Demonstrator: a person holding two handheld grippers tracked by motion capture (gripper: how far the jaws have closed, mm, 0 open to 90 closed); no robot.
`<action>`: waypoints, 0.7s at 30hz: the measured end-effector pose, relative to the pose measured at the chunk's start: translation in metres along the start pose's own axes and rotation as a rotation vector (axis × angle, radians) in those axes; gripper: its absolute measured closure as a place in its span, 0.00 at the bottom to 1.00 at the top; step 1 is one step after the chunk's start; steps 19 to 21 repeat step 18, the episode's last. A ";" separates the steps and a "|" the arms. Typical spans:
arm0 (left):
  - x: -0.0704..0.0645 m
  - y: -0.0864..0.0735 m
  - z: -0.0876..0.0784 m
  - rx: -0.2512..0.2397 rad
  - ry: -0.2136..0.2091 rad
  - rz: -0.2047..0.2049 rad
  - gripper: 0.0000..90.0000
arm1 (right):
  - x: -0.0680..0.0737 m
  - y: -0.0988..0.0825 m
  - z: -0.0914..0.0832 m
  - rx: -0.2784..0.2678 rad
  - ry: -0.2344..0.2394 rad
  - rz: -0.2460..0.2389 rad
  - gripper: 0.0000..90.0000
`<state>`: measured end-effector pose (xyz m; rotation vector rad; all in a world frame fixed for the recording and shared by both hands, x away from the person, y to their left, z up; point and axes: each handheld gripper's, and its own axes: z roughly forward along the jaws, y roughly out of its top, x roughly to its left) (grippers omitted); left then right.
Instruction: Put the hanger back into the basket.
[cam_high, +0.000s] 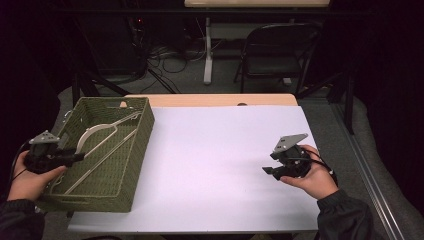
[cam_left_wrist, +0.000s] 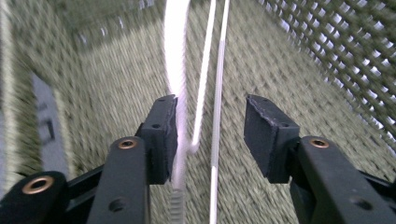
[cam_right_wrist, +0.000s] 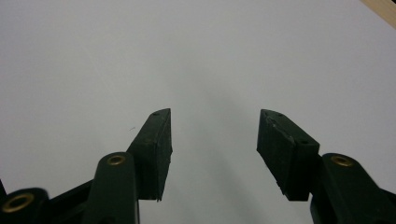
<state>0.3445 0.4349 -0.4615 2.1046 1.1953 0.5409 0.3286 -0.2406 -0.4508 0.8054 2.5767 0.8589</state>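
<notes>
A woven green basket (cam_high: 142, 131) stands on the left end of the table, and a white clothes hanger (cam_high: 100, 131) lies inside it. My left gripper (cam_high: 77, 157) reaches in over the basket's near left rim. In the left gripper view the jaws (cam_left_wrist: 211, 126) stand apart, with the hanger (cam_left_wrist: 176, 56) running between them close against the left pad (cam_left_wrist: 164, 135); the right pad is clear of it. The basket floor (cam_left_wrist: 280, 70) lies below. My right gripper (cam_high: 268, 171) hovers over the white tabletop at the right, open (cam_right_wrist: 214, 140), with nothing between its pads.
A white sheet (cam_high: 215, 150) covers the table, with a strip of bare wood (cam_high: 210, 100) at the far edge. Beyond it a dark folding chair (cam_high: 277, 50) and cables sit on the floor. A person's hands and dark sleeves come in at both lower corners.
</notes>
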 end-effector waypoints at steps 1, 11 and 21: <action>-0.002 0.001 -0.002 -0.013 0.002 0.010 0.61 | 0.000 0.000 0.000 -0.001 0.000 -0.003 0.50; -0.010 0.016 -0.038 -0.080 0.140 -0.057 0.50 | 0.002 -0.002 -0.002 -0.012 0.005 0.003 0.50; -0.053 0.014 -0.053 -0.079 0.084 -0.033 0.48 | 0.009 -0.008 -0.008 -0.014 -0.039 -0.002 0.49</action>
